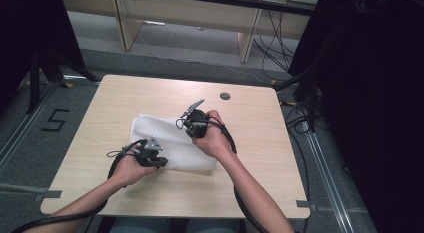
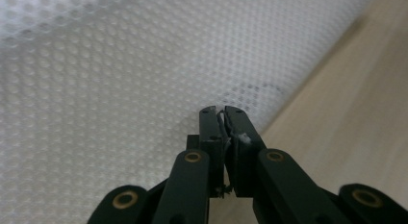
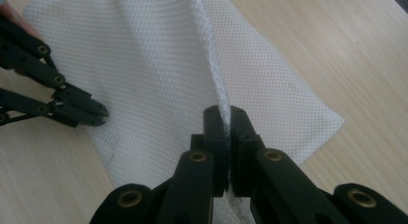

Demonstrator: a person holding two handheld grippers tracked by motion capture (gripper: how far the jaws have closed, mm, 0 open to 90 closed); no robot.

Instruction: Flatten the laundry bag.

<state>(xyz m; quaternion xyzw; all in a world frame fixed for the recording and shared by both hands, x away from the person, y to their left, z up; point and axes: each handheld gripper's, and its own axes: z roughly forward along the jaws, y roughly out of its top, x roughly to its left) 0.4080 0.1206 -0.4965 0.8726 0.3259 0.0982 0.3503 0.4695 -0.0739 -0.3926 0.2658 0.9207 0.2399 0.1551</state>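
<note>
A white mesh cloth (image 1: pixel 172 143) lay on the middle of the wooden table (image 1: pixel 260 143), its long axis running from about 10 o'clock to 4 o'clock in the high view, with one long edge facing the person.

The left gripper (image 1: pixel 159 162) sat at the cloth's near left corner, at roughly 7 o'clock from the cloth's middle. In the left gripper view its jaws were clamped on the cloth (image 2: pixel 144 65), a thin edge of fabric pinched between the pads.

The right gripper (image 3: pixel 225 113) was clamped on a raised ridge of the cloth (image 3: pixel 159 65) toward its far side, at about 1 o'clock from the middle, and the fabric rose from the table toward those jaws in a tented fold. The left gripper (image 3: pixel 98 113) showed at 9 o'clock in that view, its tips down on the fabric.

The step in hand looked like a fold. To do it well, the person would probably need to keep both pinches firm, hold the left corner down as an anchor, and carry the lifted edge across level, so that the edges met squarely and the thin mesh neither slipped nor bunched.
</note>
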